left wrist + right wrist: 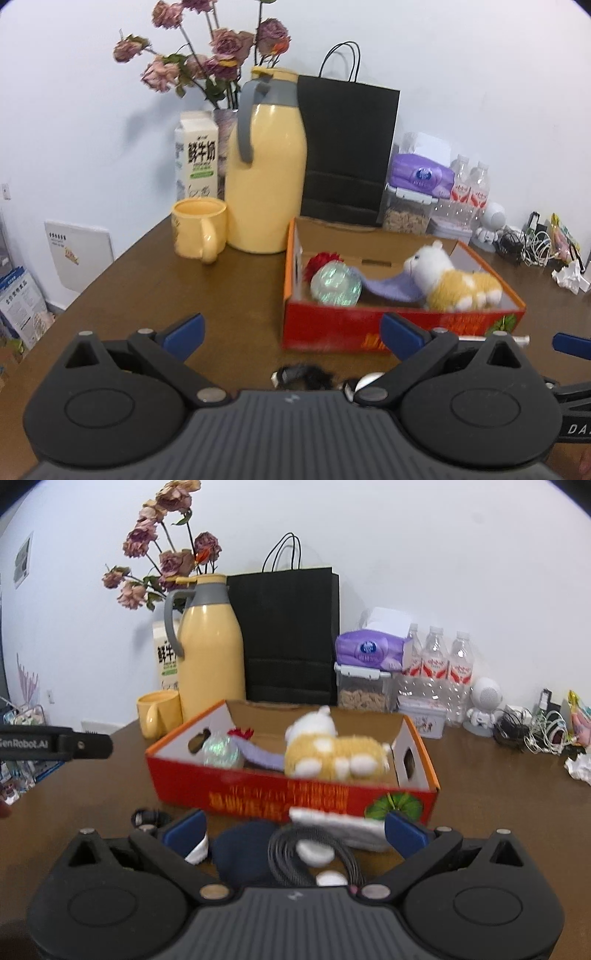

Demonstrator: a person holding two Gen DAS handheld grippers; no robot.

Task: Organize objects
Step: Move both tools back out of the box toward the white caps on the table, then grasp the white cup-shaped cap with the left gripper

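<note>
A red cardboard box (332, 328) (258, 794) stands open on the brown table. It holds a yellow-and-white plush cat (454, 282) (332, 755), a glittery ball (335, 284) (221, 751), a purple cloth (391, 286) and a red pompom (323, 260). My left gripper (293, 332) is open just in front of the box's left corner, above a black fuzzy item (306, 373). My right gripper (294, 830) is open before the box's front wall. Under it lie a dark blue round pad (242, 845), a coiled black cable (291, 856) and a white flat pack (340, 825).
Behind the box stand a yellow jug (266, 177), a yellow mug (199, 230), a milk carton (195, 155), dried roses, a black paper bag (347, 155), a tissue pack, a snack jar and water bottles (439, 664). Tangled cables (532, 731) lie at the far right. A black ring (147, 816) lies front left.
</note>
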